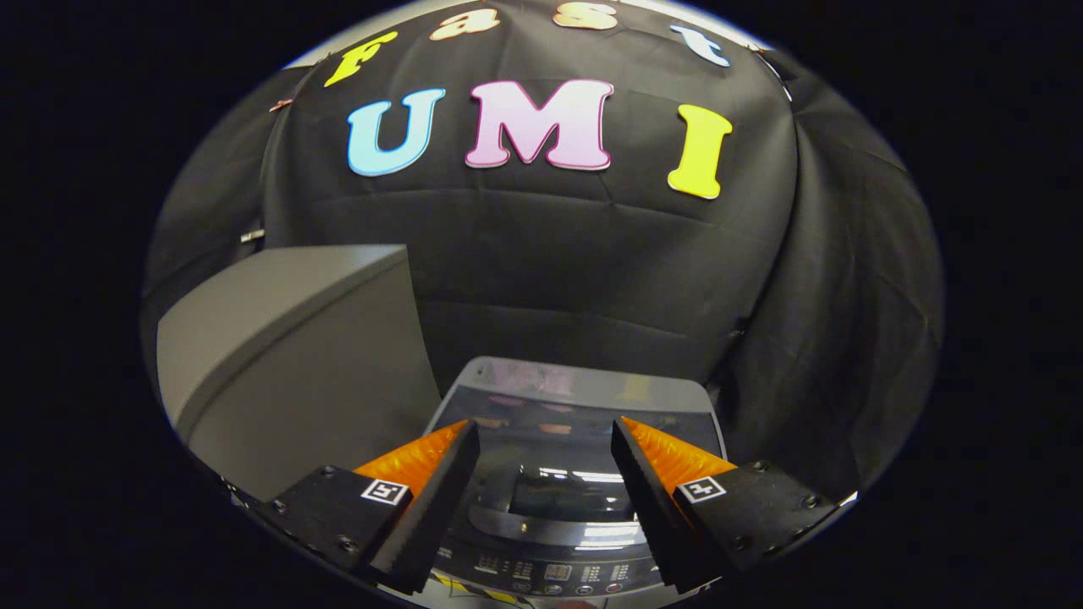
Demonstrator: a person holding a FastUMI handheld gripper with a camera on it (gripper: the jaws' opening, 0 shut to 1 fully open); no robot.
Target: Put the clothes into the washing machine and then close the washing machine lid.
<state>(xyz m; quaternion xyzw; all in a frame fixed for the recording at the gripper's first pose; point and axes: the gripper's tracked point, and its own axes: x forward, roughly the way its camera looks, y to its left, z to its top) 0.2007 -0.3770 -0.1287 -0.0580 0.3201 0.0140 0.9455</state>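
I see my gripper [546, 427] with its two fingers spread wide apart, and nothing sits between them. One finger [427, 495] is at about 7 o'clock and the other finger [656, 495] is at about 5 o'clock.

Right under the fingers and just ahead of them is the washing machine [584, 393]. I look down on its top. Its lid [550, 486] is dark and shiny (lights shine back off it), and it lies flat on the machine, so it looks shut to me. Close to me, at 6 o'clock, is a strip of small buttons [550, 573] on the machine's front edge.

At about 9 o'clock, just beside the washing machine, stands a big grey box [296, 355] that is taller than the machine. I cannot tell what it is.

Behind both, from 10 o'clock round to 3 o'clock, hangs the black cloth wall [592, 271] with soft folds in it.

I cannot see through the lid well enough to tell if clothes are inside.
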